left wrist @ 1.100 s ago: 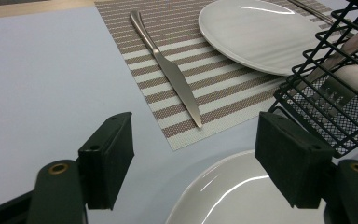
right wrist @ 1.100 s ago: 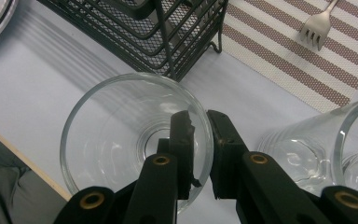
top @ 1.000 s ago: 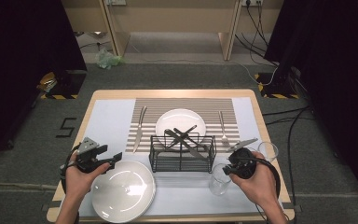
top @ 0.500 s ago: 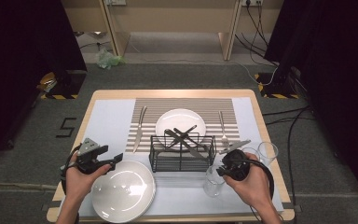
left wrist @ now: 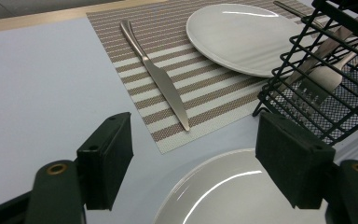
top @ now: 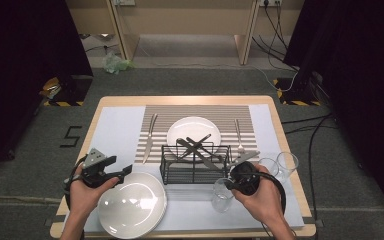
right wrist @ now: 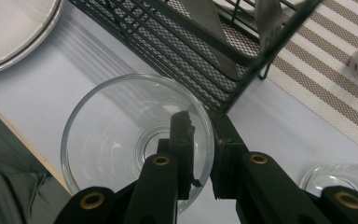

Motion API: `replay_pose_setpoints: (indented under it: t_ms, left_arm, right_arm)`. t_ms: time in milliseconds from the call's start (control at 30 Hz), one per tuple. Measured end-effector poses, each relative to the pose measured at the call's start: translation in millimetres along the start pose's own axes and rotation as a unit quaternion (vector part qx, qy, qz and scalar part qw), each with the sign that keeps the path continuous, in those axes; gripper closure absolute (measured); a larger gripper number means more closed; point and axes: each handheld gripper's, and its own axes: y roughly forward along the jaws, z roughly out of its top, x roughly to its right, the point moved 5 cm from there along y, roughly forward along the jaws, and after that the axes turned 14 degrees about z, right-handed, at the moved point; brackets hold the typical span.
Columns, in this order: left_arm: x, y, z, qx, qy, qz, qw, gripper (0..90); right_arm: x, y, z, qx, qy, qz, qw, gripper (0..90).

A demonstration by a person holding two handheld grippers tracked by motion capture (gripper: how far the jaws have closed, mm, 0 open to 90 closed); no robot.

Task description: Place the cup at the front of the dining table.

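We have the right gripper (right wrist: 199, 154) clamped on the rim of a clear drinking glass (right wrist: 135, 140), one jaw inside the wall and the other outside, at the near right of the table (top: 290, 150). From above, the glass (top: 222, 196) stands just in front of the black wire caddy (top: 195, 164), which holds a few pieces of cutlery. We judge this to be the carrying step: the glass is gripped and on its way to a place in the setting, though we cannot tell whether its base is on the table or just off it.

Our left gripper (left wrist: 205, 161) hangs with its jaws wide apart and nothing between them, over the near rim of the stacked plates (top: 131, 204).

Two more glasses (top: 279, 165) stand by the right edge, and a small plate (top: 194, 131), a knife (top: 149, 137) and a fork (top: 239, 135) lie on the striped placemat (top: 200, 114).

Next, we think, we need to keep the glass upright and steer it clear of the caddy's corner and the neighbouring glasses before we set it down and let go.
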Motion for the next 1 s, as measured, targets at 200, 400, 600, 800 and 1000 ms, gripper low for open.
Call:
replay_pose_setpoints:
  t_ms: [200,400,600,800,1000]
  left_arm:
    - [2.7,-3.8,-0.8,0.002,0.005,-0.003,1.0000,26.6]
    - [3.7,-8.6,-1.5,0.007,0.003,-0.002,1.0000,26.6]
    - [4.1,-11.8,-3.8,0.007,0.006,-0.002,1.0000,26.6]
    - [5.0,-14.5,-4.1,0.009,0.009,-0.003,0.9999,26.5]
    - [7.3,-14.8,-2.6,0.012,0.013,-0.005,0.9998,26.4]
  right_arm:
    - [-5.7,4.4,4.0,0.000,-0.007,0.004,1.0000,81.2]
    - [-11.9,9.9,9.1,0.000,-0.014,0.010,0.9998,81.2]
    - [-18.3,15.0,14.2,-0.002,-0.023,0.017,0.9996,81.1]
    - [-25.2,20.7,20.0,-0.002,-0.029,0.023,0.9993,81.1]
    - [-31.9,26.5,25.9,-0.005,-0.040,0.026,0.9988,81.1]
